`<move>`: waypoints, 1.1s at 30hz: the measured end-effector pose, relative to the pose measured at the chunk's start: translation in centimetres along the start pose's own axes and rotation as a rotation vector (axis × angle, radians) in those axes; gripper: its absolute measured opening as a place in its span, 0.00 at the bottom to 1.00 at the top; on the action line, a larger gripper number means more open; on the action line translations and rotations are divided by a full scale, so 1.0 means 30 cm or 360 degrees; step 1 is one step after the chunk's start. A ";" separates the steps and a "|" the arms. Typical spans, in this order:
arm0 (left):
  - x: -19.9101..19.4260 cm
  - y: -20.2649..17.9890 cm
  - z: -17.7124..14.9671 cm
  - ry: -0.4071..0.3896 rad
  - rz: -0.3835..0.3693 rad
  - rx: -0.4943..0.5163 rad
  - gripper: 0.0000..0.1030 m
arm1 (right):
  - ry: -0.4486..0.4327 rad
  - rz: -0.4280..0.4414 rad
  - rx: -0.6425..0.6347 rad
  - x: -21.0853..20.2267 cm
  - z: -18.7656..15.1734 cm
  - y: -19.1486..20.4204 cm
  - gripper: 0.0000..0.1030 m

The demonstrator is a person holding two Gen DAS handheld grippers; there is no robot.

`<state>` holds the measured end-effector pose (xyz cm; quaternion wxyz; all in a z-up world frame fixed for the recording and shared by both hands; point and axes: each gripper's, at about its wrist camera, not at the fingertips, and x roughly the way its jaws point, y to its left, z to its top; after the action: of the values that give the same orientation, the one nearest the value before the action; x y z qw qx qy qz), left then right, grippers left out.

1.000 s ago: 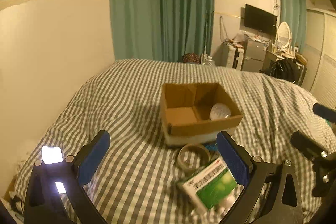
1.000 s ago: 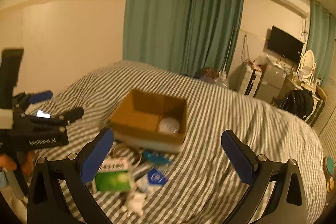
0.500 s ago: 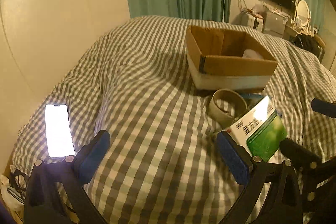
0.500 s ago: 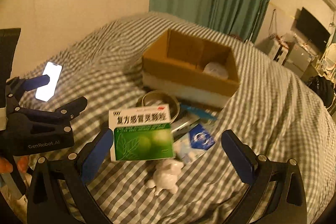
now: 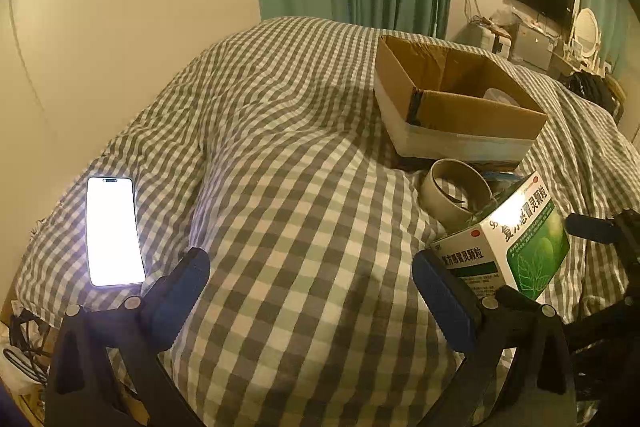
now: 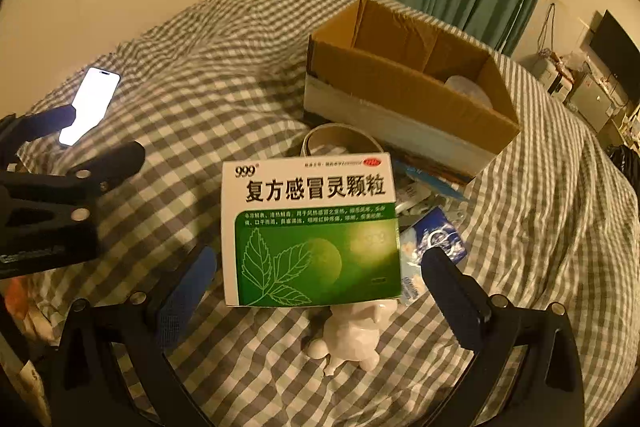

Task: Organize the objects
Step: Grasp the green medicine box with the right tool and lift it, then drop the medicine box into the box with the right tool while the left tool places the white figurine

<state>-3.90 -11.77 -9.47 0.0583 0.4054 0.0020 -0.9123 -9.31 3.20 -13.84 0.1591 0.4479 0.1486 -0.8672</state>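
My right gripper hangs w/ jaws spread wide, empty, straddling the green-and-white medicine box, which lies on the checked duvet just in front of the cardboard box; neither pad touches it yet. Left gripper is likewise fully open w/ nothing between its pads, over bare duvet well left of the pile. Judged step: close on the medicine box, then carry it to the cardboard box, which already holds one pale rounded item. Risks, as I read them: (1) the box looks nearly as wide as the jaw gap, so an off-centre close would catch a corner and spin it out; (2) it sits tilted on soft bedding and partly on other clutter, namely the tape roll, blue packet and white figurine, so pressing down may sink it or drag neighbours along; (3) thin carton could crush under hard squeeze; (4) the cardboard box rests on a soft slope, so a bump at its near wall may tip it. The lit phone lies near the bed edge at far left; a sweep by the left gripper could knock it off.
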 end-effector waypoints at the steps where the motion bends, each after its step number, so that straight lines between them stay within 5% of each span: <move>1: 0.002 -0.002 -0.001 0.0003 -0.0004 0.0001 1.00 | 0.0011 0.0000 0.0000 0.011 -0.001 0.000 1.00; 8: 0.002 -0.027 0.004 0.0011 -0.0004 0.0021 1.00 | 0.0038 0.0038 0.0024 0.050 0.000 -0.012 0.94; 13: -0.021 -0.066 0.018 -0.0007 -0.0015 0.0038 1.00 | -0.0064 0.0084 0.0052 -0.024 -0.003 -0.049 0.89; 19: -0.043 -0.197 0.025 -0.0013 -0.0117 0.0047 1.00 | -0.0247 -0.0039 0.0109 -0.200 -0.007 -0.172 0.89; 25: -0.007 -0.419 -0.021 0.0017 -0.0261 0.0145 1.00 | -0.0244 -0.0185 0.0259 -0.233 -0.063 -0.348 0.89; 33: 0.138 -0.594 -0.095 0.0261 -0.0404 0.0283 0.98 | -0.0167 -0.0205 0.0371 -0.172 -0.149 -0.459 0.89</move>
<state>-6.49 5.64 -15.23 -0.0937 0.4785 -0.0228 -0.8728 -8.86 18.18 -10.48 0.0575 0.4069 0.0667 -0.9092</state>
